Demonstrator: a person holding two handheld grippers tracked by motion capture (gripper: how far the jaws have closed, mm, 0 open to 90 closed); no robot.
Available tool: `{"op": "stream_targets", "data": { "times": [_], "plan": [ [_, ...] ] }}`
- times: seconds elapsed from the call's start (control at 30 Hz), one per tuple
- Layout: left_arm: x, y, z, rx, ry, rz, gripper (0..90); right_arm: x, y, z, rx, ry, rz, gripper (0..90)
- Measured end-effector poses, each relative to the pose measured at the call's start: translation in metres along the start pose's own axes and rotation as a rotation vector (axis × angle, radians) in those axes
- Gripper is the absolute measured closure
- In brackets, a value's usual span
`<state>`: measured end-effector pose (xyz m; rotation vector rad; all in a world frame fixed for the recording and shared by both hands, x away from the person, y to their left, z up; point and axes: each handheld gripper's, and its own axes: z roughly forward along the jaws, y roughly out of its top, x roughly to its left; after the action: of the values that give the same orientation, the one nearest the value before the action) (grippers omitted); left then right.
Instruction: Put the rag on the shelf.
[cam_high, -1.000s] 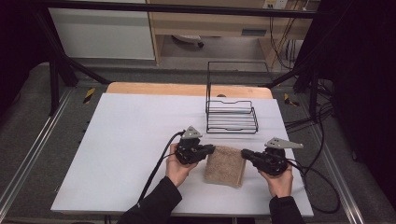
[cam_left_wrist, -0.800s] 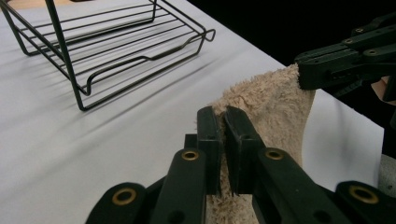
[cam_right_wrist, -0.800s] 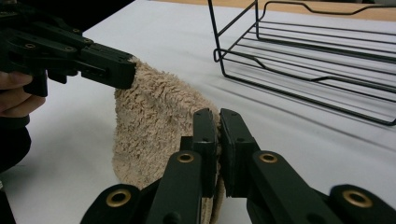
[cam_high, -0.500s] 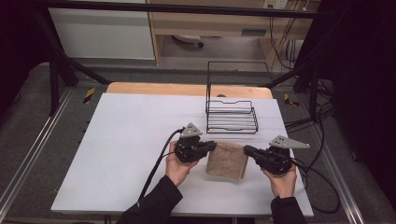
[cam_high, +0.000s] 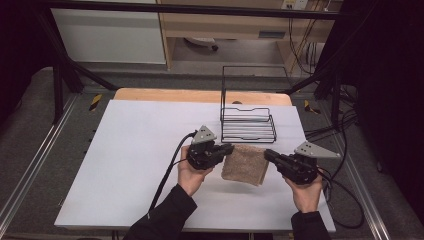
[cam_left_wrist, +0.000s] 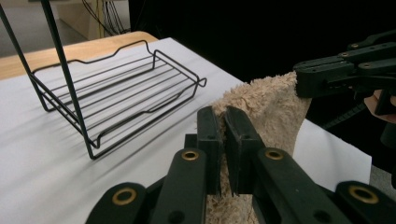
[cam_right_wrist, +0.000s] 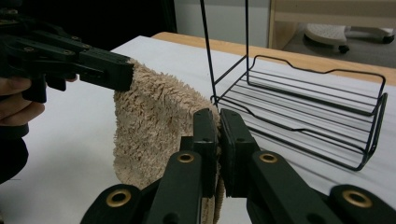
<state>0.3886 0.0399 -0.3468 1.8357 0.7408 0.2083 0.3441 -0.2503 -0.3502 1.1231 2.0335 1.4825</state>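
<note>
**Towel, tan terry, held at two corners**

High view: towel (cam_high: 245, 164) hangs between the left gripper (cam_high: 226, 148) at its 9 o'clock and the right gripper (cam_high: 269, 155) at its 3 o'clock, above the white table (cam_high: 130, 150). Black wire rack (cam_high: 248, 125) stands at the towel's 12 o'clock.

Left gripper view: jaws pressed together, pinching a towel (cam_left_wrist: 266, 112) corner; rack (cam_left_wrist: 116, 102) at 10 o'clock.

Right gripper view: jaws likewise clamped on the towel (cam_right_wrist: 154, 126); rack (cam_right_wrist: 308, 121) at 2 o'clock.

My left hand-held gripper (cam_high: 227, 148) and right hand-held gripper (cam_high: 268, 154) are black, with brass-ringed pivots, grey triangular top plates and trailing black cables; my sleeves are dark.
</note>
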Motion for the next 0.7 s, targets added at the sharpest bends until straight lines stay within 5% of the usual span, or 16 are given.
{"op": "stream_targets", "data": {
  "times": [0.7],
  "plan": [
    [-0.002, 0.025, -0.013, -0.124, 0.01, 0.008, 84.6, 0.008, 0.029, -0.008, -0.1, -0.033, -0.042, 85.8]
  ]
}}
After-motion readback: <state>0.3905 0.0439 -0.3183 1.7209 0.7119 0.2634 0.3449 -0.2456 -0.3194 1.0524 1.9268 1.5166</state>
